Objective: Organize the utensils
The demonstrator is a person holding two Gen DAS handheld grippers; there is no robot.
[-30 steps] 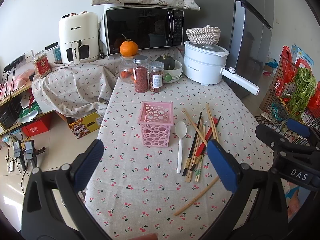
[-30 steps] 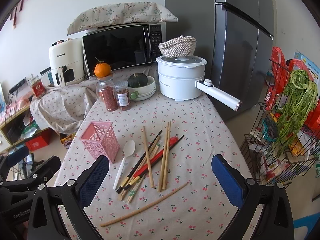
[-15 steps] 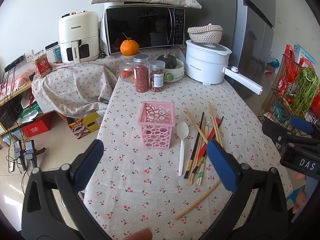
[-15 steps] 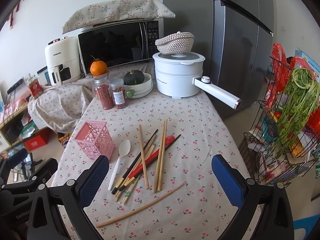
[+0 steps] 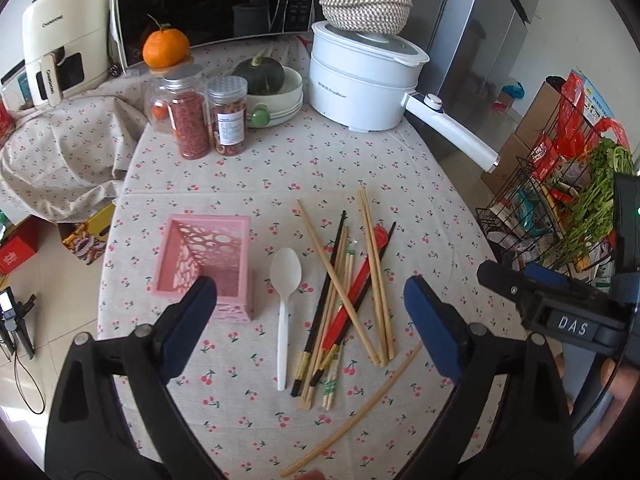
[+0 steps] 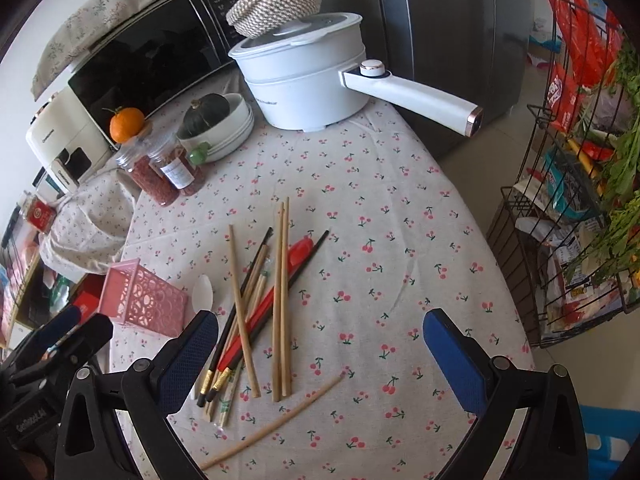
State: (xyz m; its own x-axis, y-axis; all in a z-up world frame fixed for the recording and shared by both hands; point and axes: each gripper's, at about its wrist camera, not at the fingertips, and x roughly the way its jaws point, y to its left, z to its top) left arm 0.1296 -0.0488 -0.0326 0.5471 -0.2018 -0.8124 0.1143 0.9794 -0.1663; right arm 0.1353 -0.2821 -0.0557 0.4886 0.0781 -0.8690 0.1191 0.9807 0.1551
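A pink perforated basket [image 5: 206,264] stands empty on the cherry-print tablecloth; it also shows in the right wrist view [image 6: 142,304]. Right of it lie a white plastic spoon [image 5: 285,280], a crossed pile of wooden and black chopsticks [image 5: 348,280] with a red spoon [image 5: 360,280] among them, and one long single chopstick [image 5: 356,412] nearer me. The pile [image 6: 260,300] and single chopstick [image 6: 276,424] show in the right wrist view. My left gripper [image 5: 310,324] is open and empty above the spoon and pile. My right gripper [image 6: 320,356] is open and empty above the chopsticks' near ends.
At the back of the table stand a white electric pot [image 5: 360,80] with a long handle [image 5: 452,132], two spice jars [image 5: 208,120], a bowl with a squash [image 5: 272,88], an orange [image 5: 166,48] and a microwave [image 5: 212,0]. A wire rack of groceries [image 6: 580,200] stands right of the table.
Both grippers have moved forward and down toward the table; the utensils look larger and closer. The right view has tilted. The utensils and basket have not moved.
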